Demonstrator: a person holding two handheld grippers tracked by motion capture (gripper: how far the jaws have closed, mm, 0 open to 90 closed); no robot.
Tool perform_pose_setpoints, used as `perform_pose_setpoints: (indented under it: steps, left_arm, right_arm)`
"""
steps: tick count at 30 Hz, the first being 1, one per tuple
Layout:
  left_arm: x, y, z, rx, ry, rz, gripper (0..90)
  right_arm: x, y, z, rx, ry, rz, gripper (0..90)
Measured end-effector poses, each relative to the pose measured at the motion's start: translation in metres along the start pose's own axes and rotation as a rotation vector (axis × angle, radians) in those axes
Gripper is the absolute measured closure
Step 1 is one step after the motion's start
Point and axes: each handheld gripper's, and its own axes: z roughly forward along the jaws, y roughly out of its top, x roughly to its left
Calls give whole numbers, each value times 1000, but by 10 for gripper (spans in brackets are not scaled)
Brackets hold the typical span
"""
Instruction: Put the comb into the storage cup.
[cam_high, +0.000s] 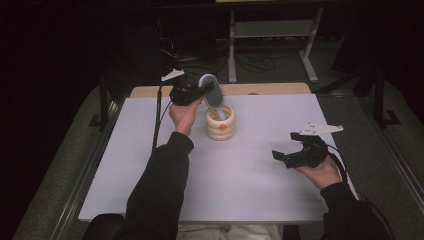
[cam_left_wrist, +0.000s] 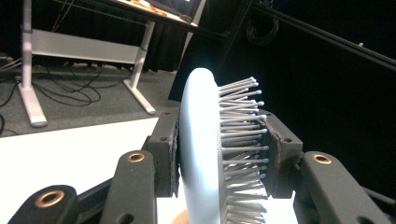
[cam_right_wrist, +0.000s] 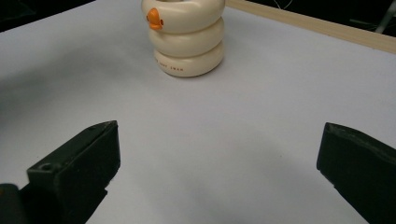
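The left gripper (cam_high: 192, 93) is raised at the far side of the white table (cam_high: 150, 170), its forearm stretched forward from the bottom of the high view with the hand (cam_high: 184, 114) beneath it. Its jaws are clamped on the head of a pale blue hairbrush (cam_high: 211, 90): one pad presses the smooth back, the other the bristles (cam_left_wrist: 240, 140). The brush stands nearly upright, its handle dipping into a cream ringed holder (cam_high: 220, 122) with an orange beak. The right gripper (cam_high: 295, 155) rests low near the table's right edge, cradled in an upturned hand (cam_high: 322, 172), jaws spread wide and empty, aimed towards the holder
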Motion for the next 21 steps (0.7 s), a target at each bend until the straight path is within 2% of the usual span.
perform_pose_setpoints:
  steps: [6,9,11,14,21]
  left_arm:
    - [6,-4,-2,-18,0,-46,535]
    - [15,-6,-4,-28,-14,-107,484]
    - [19,-7,-6,-20,-16,-110,472]
    - [18,-7,-7,2,-25,-84,421]
    - [14,-12,-8,81,-13,26,168]
  right_arm:
    - [-1,0,0,-1,2,1,0]
    - [0,0,0,0,2,1,0]
    - [0,0,0,1,3,1,0]
    - [0,0,1,8,5,-1,0]
    - [0,-1,2,13,8,-1,0]
